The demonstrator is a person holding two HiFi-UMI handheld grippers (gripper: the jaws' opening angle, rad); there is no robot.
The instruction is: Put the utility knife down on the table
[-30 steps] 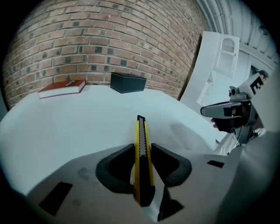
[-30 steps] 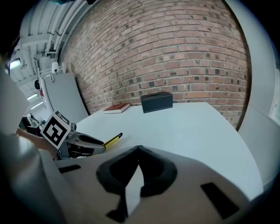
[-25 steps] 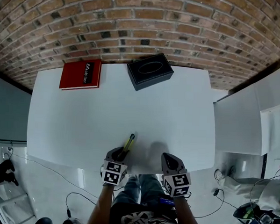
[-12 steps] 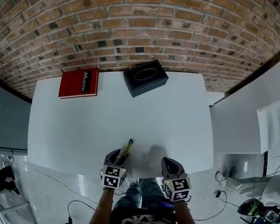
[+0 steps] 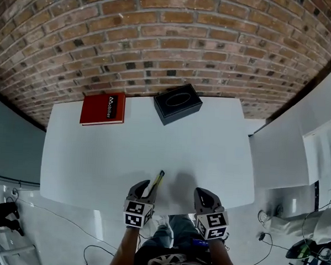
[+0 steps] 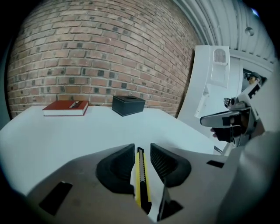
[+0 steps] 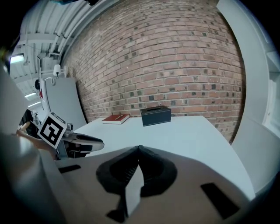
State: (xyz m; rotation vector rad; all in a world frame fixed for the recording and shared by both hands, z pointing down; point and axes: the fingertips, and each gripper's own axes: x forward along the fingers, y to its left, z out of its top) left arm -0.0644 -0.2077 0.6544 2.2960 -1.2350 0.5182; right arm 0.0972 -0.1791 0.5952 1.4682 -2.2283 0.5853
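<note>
My left tongs pinching the yellow utility knife, knife pointing far, at the white bench's near edge, my right tongs pressed together, empty.

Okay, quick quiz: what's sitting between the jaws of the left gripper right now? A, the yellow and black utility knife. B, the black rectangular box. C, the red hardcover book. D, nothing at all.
A: in the left gripper view the yellow and black utility knife stands between the jaws of the left gripper, which are closed on it, while the red hardcover book and black rectangular box lie far back by the brick wall.
</note>
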